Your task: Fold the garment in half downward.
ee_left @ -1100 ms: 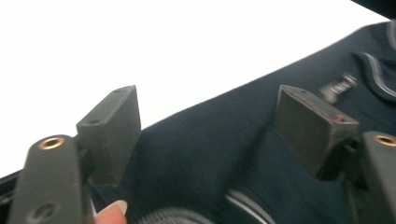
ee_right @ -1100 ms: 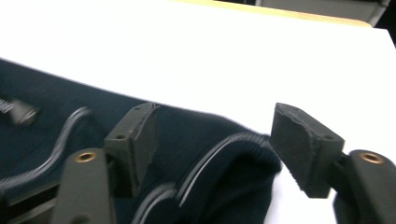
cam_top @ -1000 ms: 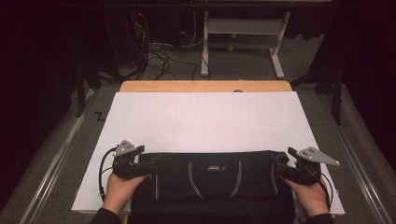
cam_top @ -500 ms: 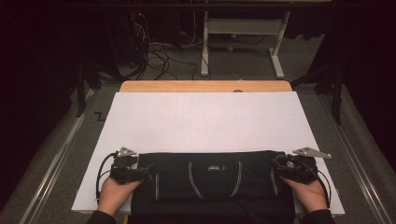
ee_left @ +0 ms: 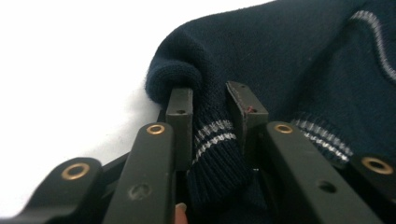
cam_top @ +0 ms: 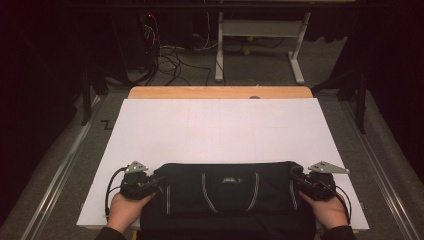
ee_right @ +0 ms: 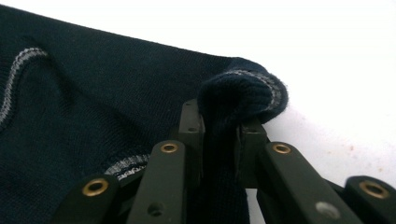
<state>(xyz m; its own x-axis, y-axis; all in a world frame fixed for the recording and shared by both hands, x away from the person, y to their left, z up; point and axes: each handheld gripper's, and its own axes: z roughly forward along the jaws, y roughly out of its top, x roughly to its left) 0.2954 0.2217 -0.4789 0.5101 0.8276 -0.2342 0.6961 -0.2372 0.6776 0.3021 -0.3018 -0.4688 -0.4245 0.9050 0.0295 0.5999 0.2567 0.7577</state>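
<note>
Both grippers, left point(cam_top: 150, 184) and right point(cam_top: 299, 181), lie level, each clamping one end of the dark sweater point(cam_top: 227, 195). Their jaws have just been closing on its knit, and both tilted up a second ago.

You are working with one dark navy knitted garment point(cam_top: 227, 200), which is lying on one white sheet point(cam_top: 220, 130) covering one wooden table point(cam_top: 220, 92). You are holding two grippers, a left gripper point(cam_top: 150, 182) and a right gripper point(cam_top: 299, 181), one in each of your two hands.
</note>
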